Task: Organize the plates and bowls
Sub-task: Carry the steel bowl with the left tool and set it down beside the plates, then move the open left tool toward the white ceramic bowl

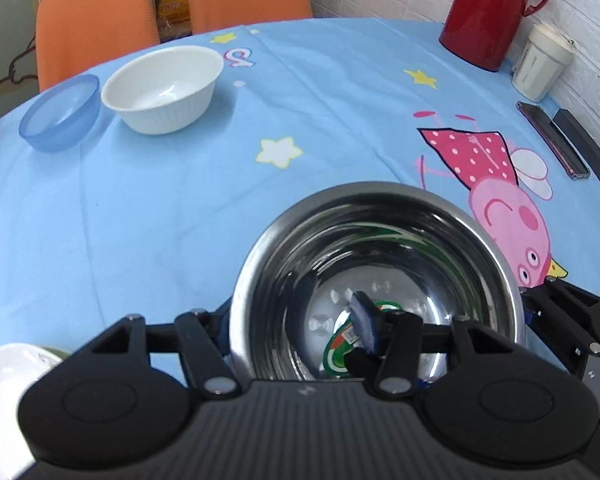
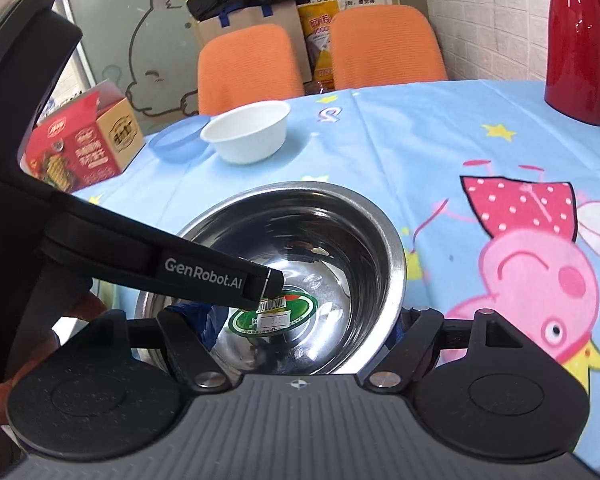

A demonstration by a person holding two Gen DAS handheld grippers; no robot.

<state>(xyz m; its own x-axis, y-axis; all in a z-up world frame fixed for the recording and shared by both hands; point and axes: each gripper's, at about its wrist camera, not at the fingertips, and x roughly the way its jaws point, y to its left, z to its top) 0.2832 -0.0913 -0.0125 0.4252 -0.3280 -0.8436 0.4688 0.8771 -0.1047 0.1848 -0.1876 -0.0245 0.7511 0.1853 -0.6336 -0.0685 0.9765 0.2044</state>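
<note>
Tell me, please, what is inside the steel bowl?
Inside the steel bowl a green oval sticker with a barcode label lies on the bottom, and one finger of the left gripper reaches in. That finger covers part of the bottom.
</note>
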